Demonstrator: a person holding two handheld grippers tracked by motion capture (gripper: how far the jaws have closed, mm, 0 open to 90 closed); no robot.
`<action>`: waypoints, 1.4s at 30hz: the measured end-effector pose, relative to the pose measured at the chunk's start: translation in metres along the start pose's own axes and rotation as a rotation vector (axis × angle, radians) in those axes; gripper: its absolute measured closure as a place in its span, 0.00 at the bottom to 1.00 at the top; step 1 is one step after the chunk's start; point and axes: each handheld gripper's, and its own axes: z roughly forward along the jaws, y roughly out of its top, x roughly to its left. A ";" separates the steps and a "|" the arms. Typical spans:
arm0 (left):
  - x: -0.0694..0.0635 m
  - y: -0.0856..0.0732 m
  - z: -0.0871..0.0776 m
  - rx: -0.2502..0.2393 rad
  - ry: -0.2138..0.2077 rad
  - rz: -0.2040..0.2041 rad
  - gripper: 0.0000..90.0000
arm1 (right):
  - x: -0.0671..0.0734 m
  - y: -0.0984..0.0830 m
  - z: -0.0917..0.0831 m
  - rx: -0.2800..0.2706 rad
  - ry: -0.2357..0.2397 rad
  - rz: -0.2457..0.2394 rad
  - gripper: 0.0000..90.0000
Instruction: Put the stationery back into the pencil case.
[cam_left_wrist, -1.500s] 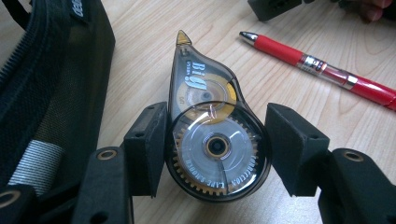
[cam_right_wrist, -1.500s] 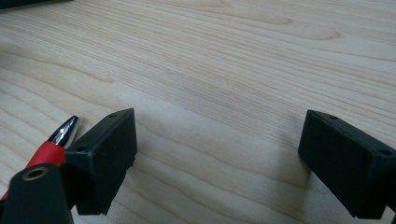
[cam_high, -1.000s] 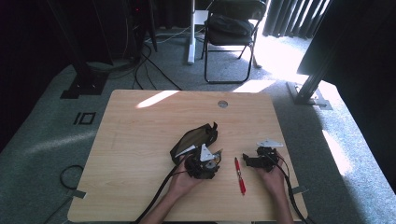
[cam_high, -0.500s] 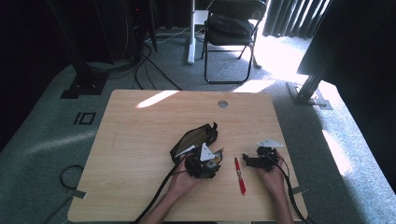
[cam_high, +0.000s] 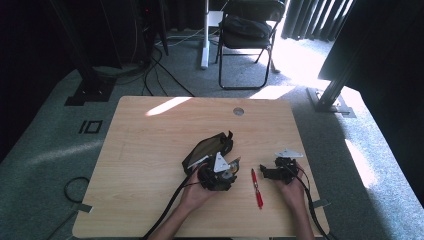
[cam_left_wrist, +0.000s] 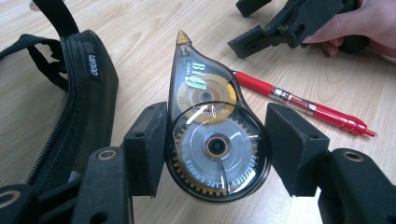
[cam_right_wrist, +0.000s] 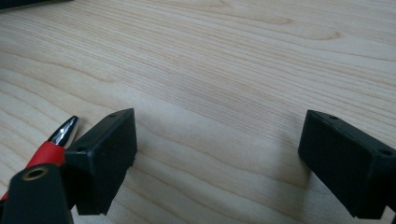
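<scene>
Though wide, jaws gripping tape dispenser (cam_left_wrist: 212, 126)

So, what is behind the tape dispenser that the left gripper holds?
Behind the tape dispenser lies a red pen on the bare table. The dispenser covers the pen's near end. A black pouch lies beside it, not behind.

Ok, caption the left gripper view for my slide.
Left gripper clamps a clear round correction-tape dispenser beside a red pen.
</scene>
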 end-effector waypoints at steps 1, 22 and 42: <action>0.000 0.000 -0.001 0.000 0.000 0.001 0.46 | 0.000 0.000 0.000 0.000 0.000 0.000 0.13; 0.002 0.007 -0.011 -0.027 0.010 0.010 0.46 | 0.000 0.000 0.000 0.000 0.000 0.000 0.13; 0.010 0.011 -0.022 -0.063 0.024 0.010 0.46 | 0.000 0.000 0.000 0.000 0.000 0.000 0.13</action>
